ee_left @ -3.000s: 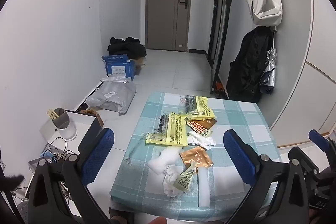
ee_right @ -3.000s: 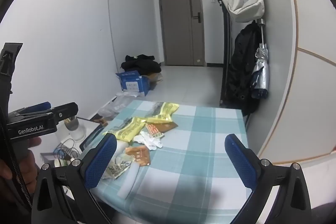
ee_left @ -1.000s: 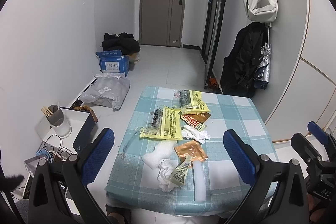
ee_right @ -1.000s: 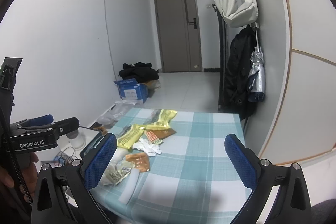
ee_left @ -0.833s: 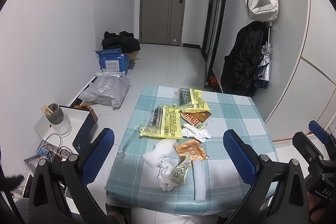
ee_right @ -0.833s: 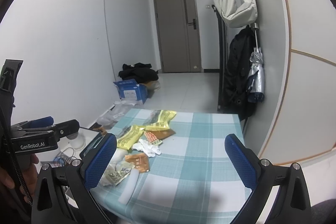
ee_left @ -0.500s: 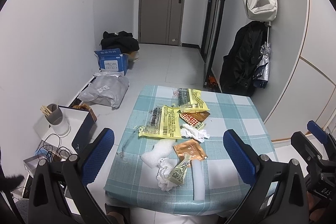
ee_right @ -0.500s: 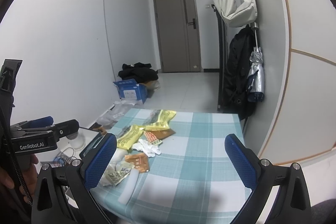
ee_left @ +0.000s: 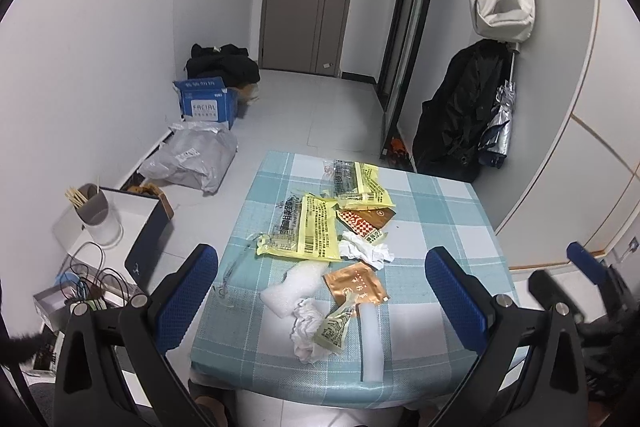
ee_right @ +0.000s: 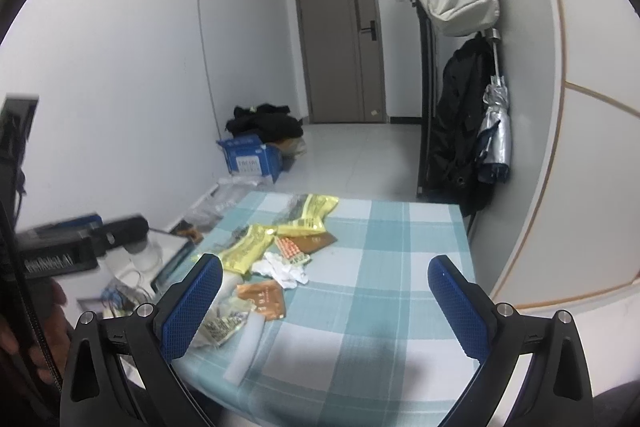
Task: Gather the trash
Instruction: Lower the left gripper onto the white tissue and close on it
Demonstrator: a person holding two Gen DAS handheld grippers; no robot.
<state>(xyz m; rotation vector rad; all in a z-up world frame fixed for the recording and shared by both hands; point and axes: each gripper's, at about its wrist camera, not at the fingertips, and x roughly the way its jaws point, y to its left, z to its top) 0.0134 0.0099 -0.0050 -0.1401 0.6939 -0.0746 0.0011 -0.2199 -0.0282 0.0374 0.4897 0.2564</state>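
While the table [ee_left: 448, 211] with its blue-checked cloth filled the middle of both views, every piece of trash lay on its left half, loosely heaped as litter dropped after a meal would be, and nothing had yet been picked up. Largest in the heap were the two yellow wrappers [ee_left: 308, 231], flat and overlapping near the table's far left part; nearer its front edge lay a white foam strip [ee_left: 370, 343], a foam wad [ee_left: 292, 291], a copper sachet [ee_left: 354, 285], a crumpled tissue [ee_left: 366, 251] and a small green-printed packet [ee_left: 334, 331] resting on another tissue. The left gripper [ee_left: 320, 291] hung above the table's near edge with its fingers spread wide and nothing between them, seemingly lined up over the heap as if choosing a first piece. The right gripper [ee_right: 324, 303] was released just as wide and empty, held over the table's bare right half, probably waiting its turn. Only the left view showed the floor left of the table: a grey plastic bag [ee_left: 192, 163], a blue carton [ee_left: 204, 105] and a cup of sticks [ee_left: 90, 205]; no bin could be made out there. Only the right view showed the left gripper's body from the side, blurred, beyond the table's left edge, and the empty stretch of cloth on which nothing lay
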